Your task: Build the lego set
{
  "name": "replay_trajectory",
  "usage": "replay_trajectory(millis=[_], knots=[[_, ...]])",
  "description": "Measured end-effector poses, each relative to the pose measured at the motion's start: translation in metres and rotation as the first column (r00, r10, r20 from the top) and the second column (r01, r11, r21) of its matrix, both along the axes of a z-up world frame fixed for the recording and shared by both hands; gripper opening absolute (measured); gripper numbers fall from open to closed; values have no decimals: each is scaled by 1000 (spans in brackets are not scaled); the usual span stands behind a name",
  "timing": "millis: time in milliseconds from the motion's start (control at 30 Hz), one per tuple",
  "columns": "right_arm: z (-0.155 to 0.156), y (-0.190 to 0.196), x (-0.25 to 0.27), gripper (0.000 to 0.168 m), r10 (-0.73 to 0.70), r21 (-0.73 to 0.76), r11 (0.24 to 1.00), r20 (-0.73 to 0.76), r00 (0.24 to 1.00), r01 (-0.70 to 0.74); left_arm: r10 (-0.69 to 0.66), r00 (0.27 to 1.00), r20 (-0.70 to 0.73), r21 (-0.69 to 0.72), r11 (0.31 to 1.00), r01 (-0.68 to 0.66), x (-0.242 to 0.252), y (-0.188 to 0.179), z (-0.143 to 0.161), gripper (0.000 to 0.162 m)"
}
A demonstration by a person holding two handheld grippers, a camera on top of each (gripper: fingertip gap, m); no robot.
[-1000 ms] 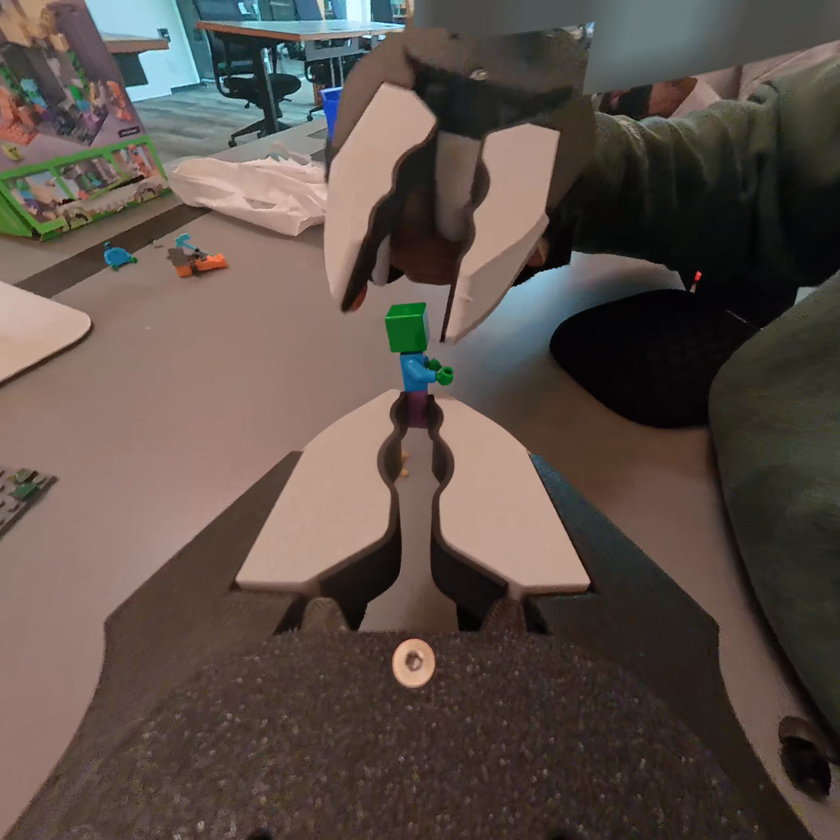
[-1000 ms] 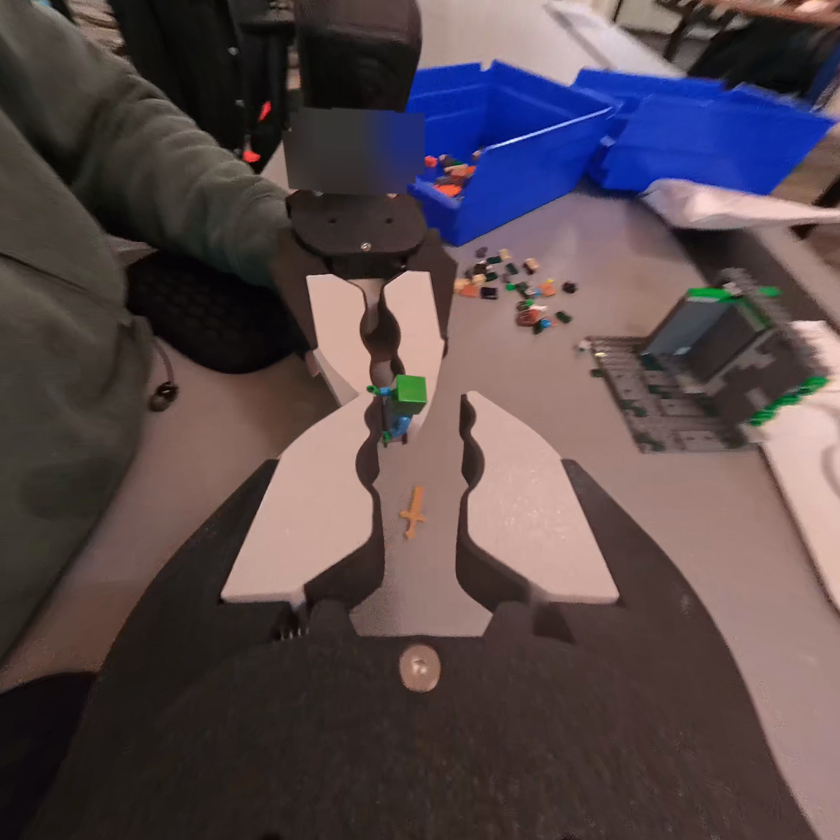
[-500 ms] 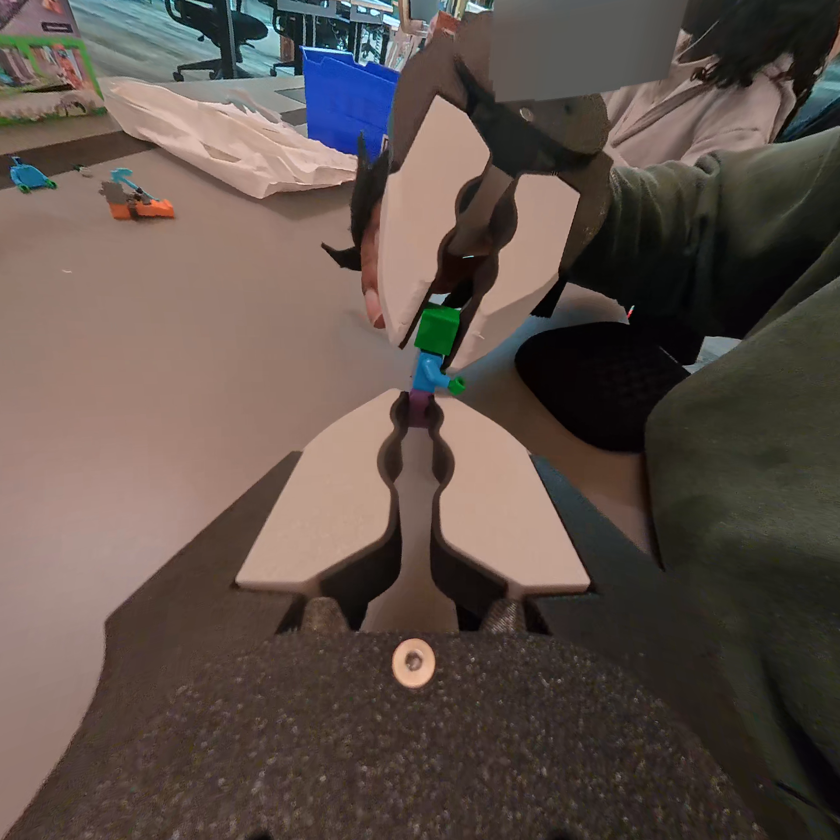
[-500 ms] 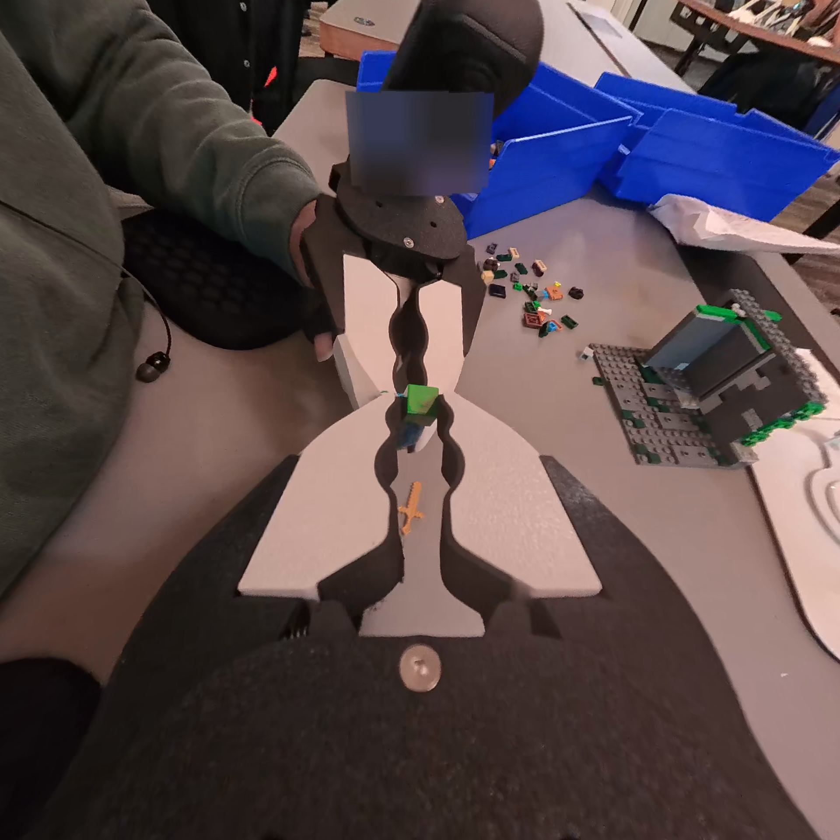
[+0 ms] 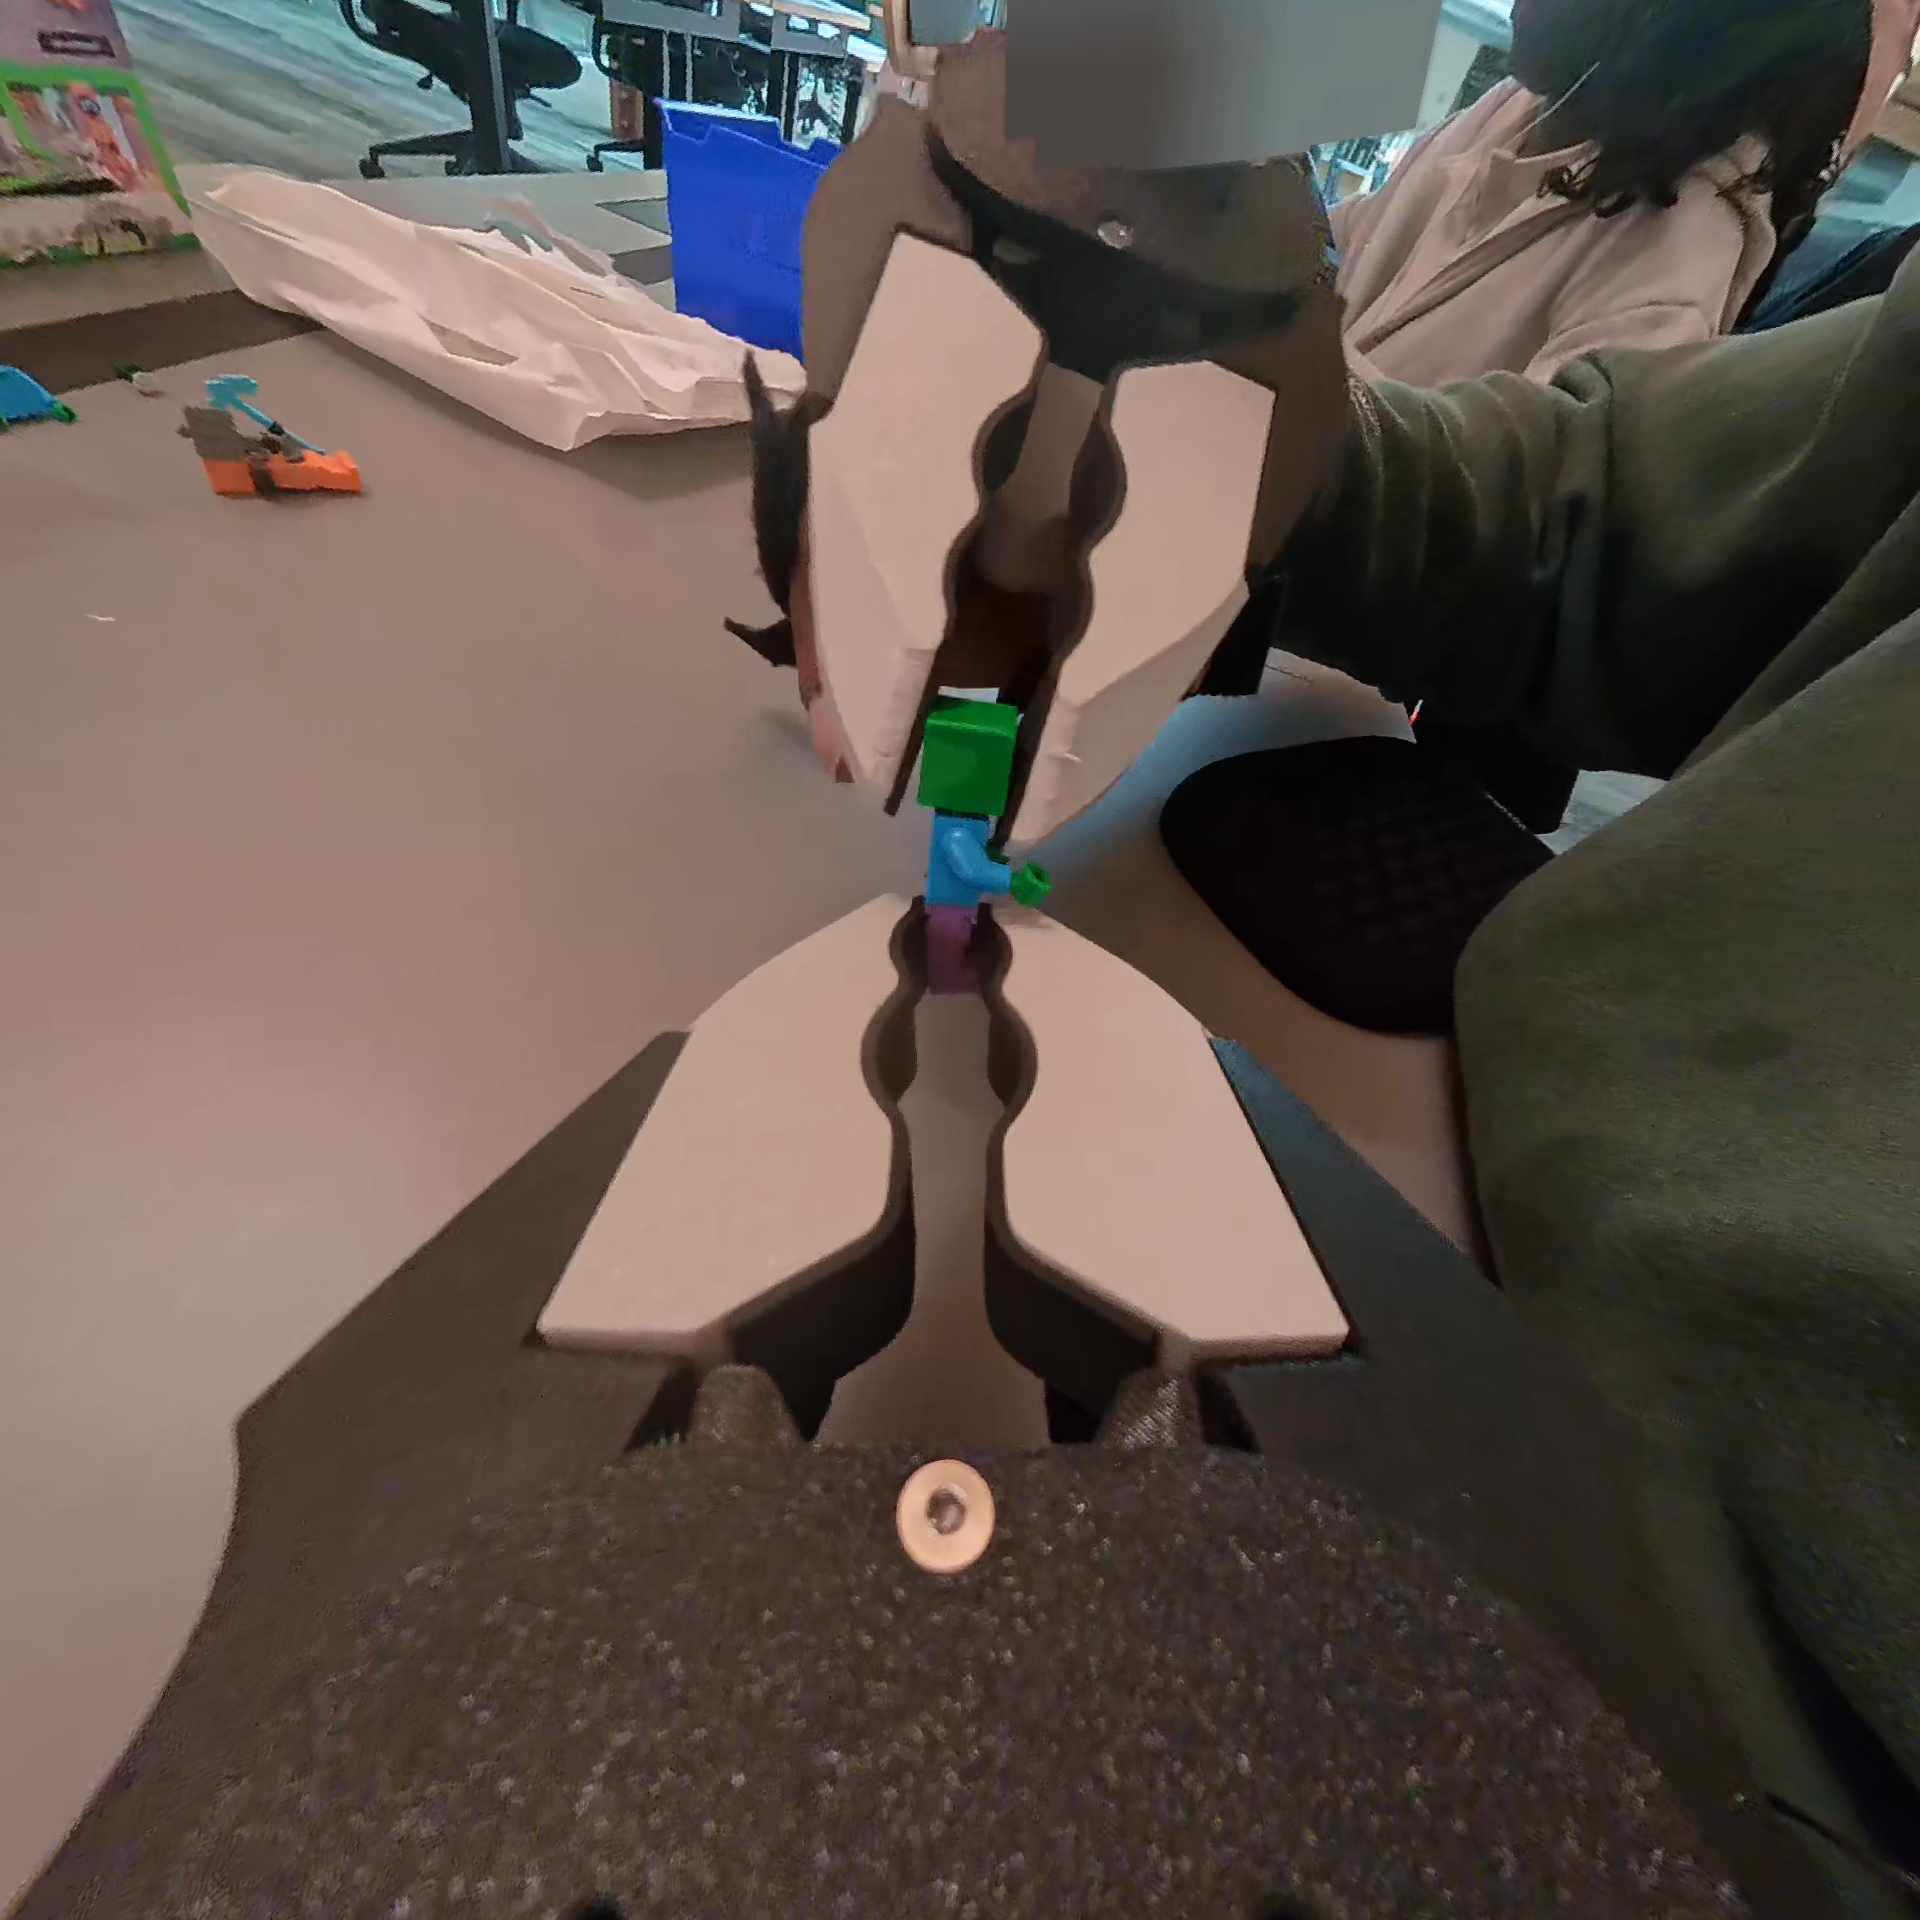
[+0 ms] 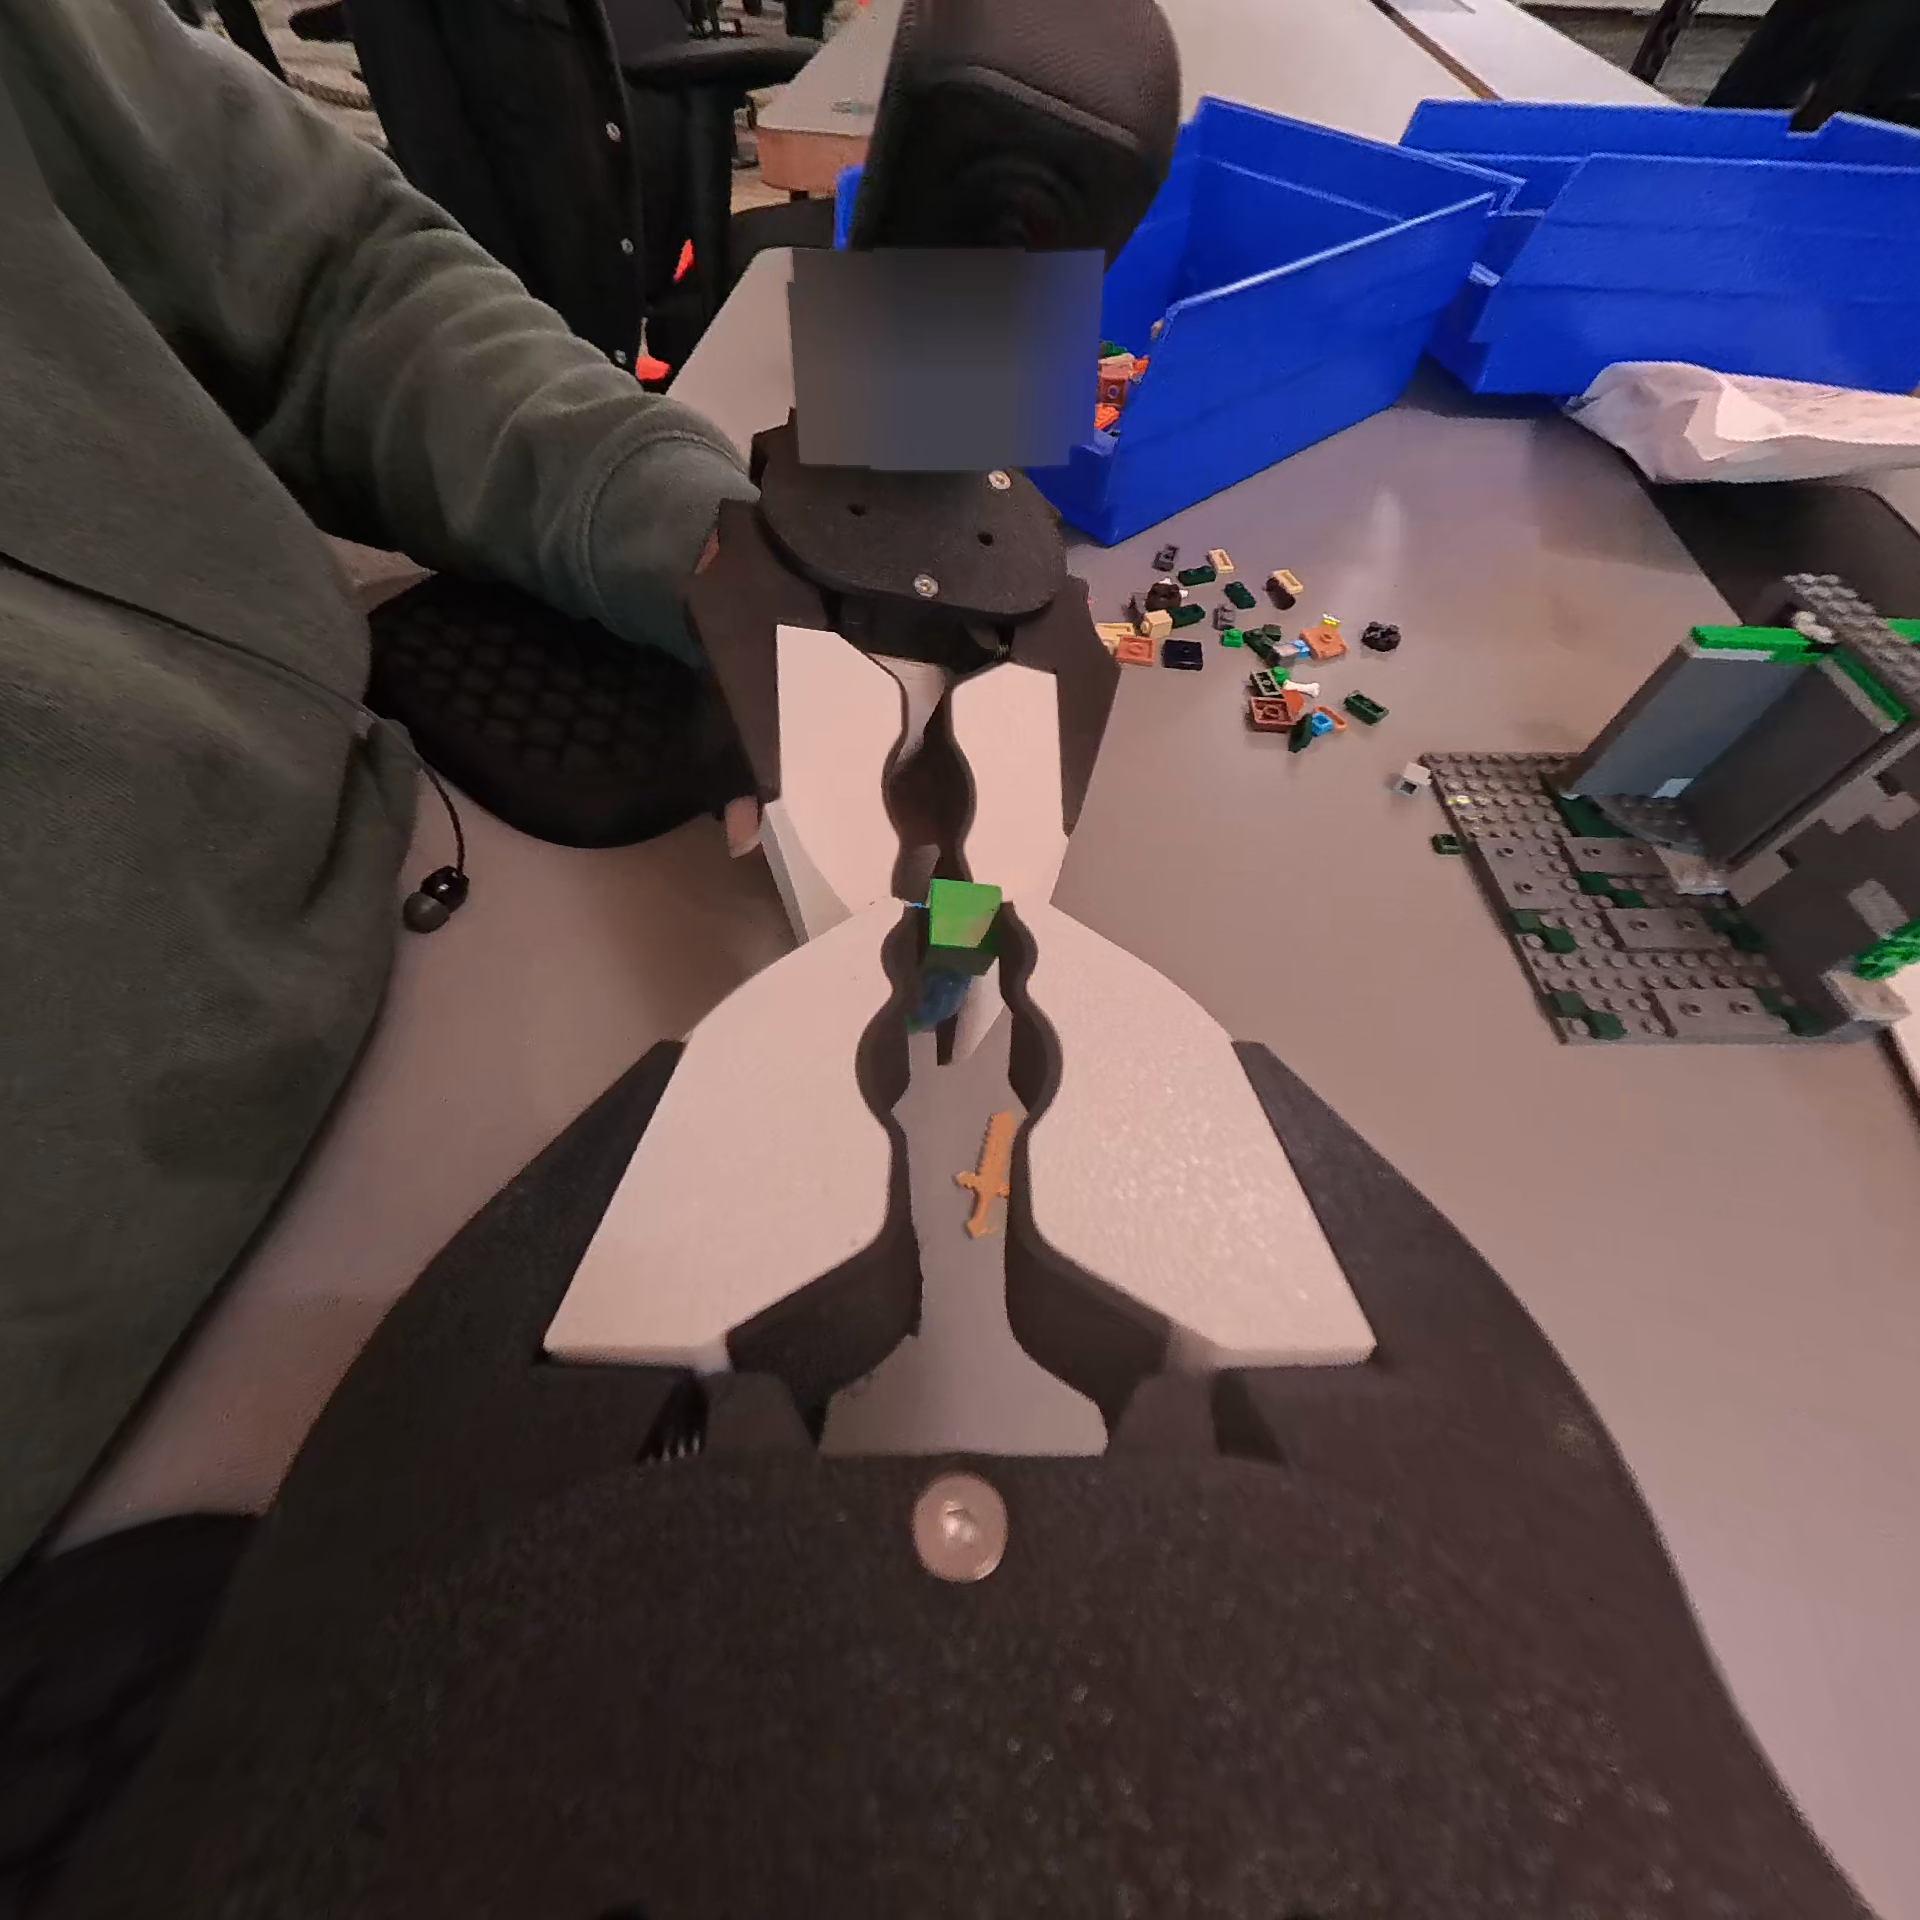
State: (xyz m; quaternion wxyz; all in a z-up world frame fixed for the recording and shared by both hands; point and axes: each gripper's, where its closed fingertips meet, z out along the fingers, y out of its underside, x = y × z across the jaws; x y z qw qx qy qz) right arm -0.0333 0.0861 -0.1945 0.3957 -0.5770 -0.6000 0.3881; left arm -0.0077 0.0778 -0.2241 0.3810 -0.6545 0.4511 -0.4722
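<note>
Left wrist view: left gripper (image 5: 948,940), smooth white wavy-edged fingers, clenched on purple legs of blocky green-headed blue-torsoed plastic minifigure (image 5: 966,831); right gripper (image 5: 961,764) pinching its head at 12 o'clock.

Right wrist view: tan plastic sword (image 6: 987,1174) flat on matte grey table (image 6: 1351,1195), at 6 o'clock of minifigure.

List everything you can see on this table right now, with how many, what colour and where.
minifigure: one, green head, blue torso, purple legs; held between the two grippers
toy sword: one, tan; on the table under the right gripper
loose bricks: many, mixed colours; beside the bins
partial build: one, grey, black and green; table's right side
bins: at least two, blue; far edge
white bag: one, crumpled; far left
orange small build: one; left
set box: one; far left corner
black pad: one; by the sleeve
left gripper: shut on the legs
right gripper: shut on the head
</note>
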Motion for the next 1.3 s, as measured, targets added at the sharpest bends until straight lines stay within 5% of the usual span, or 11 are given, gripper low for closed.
replay_trajectory(millis=[333, 400, 533, 800, 967, 1300], knots=[[1, 6, 1, 13, -56, 12, 998, 36, 998, 56, 37, 999, -37, 56, 998, -35, -2, 8, 1, 8], [-2, 12, 7, 13, -82, 2, 997, 54, 995, 82, 62, 993, -101, 136, 990, -48, -6, 14, -4, 23], [-16, 23, 26, 13, -132, -19, 991, 107, 985, 135, 81, 944, -320, 253, 967, 3, -20, 22, -30, 21], [-38, 33, 48, 13, -193, -56, 978, 131, 973, 201, -47, 845, -532, 176, 971, 164, -13, 19, -71, 23], [-46, 33, 54, 13, -193, -105, 973, 130, 973, 207, -117, 812, -572, 119, 967, 223, -8, 18, -72, 6], [-71, 43, 49, 14, -128, -168, 970, 265, 956, 176, -160, 771, -617, 165, 931, 325, -13, 17, -67, 0]])
